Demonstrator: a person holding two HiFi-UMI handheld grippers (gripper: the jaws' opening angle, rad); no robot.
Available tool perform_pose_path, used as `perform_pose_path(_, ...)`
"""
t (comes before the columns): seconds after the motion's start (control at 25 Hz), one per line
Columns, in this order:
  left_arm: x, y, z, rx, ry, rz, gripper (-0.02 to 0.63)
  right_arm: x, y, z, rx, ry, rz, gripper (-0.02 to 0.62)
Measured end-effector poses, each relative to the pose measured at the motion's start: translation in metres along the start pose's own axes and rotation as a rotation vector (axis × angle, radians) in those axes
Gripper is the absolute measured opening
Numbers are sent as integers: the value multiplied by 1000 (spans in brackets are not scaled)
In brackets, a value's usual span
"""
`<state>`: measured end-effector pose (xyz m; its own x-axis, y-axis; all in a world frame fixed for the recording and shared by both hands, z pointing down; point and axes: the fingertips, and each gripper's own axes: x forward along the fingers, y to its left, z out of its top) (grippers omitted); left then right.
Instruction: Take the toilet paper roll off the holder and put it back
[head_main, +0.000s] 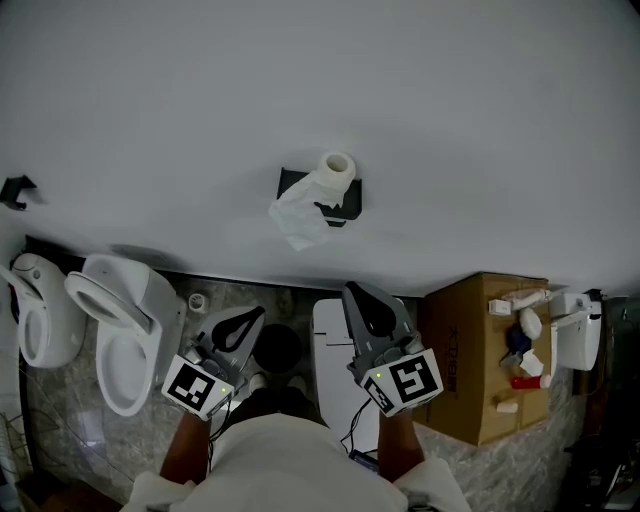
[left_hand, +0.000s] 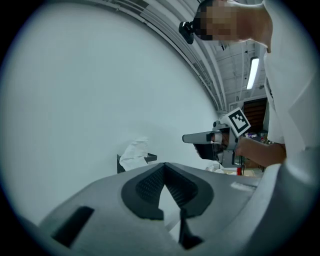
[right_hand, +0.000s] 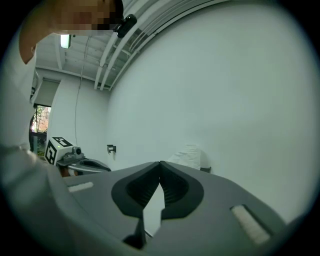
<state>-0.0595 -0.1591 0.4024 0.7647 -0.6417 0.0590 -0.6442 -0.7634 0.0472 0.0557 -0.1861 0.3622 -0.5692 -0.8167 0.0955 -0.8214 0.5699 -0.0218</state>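
A white toilet paper roll (head_main: 337, 168) sits on a black wall holder (head_main: 348, 203), with a loose crumpled sheet (head_main: 297, 217) hanging to its lower left. Both grippers hover well short of the wall, below the roll. My left gripper (head_main: 256, 314) is shut and empty, down and left of the roll. My right gripper (head_main: 352, 290) is also shut with nothing in it, closer beneath the holder. In the left gripper view the closed tips (left_hand: 164, 165) point toward the paper (left_hand: 134, 153). The right gripper view shows its tips (right_hand: 160, 163) shut, with the roll (right_hand: 189, 155) just to the right.
A white toilet (head_main: 125, 330) with raised seat stands at lower left, another fixture (head_main: 35, 310) beside it. A cardboard box (head_main: 465, 350) carrying small items is at right, a white lidded unit (head_main: 332, 350) between the grippers. A black hook (head_main: 15, 190) is on the wall.
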Motion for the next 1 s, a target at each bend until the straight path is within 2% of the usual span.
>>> perform_pose_path(0.24, -3, -3, 8, 3, -13, -3, -2, -34, 19, 5, -68, -27, -14, 5)
perform_pose_path(0.4, -4, -6, 10, 7, -16, -8, -2, -46, 20, -1, -24, -50, 17, 6)
perform_pose_path(0.56, -5, -9, 14, 6, -23, -5, 0, -50, 25, -4, -45, -49, 29, 5)
perform_pose_path(1.0, -17, -10, 8, 28, -4, 1, -2, -52, 33, 1, -6, -94, 56, 5)
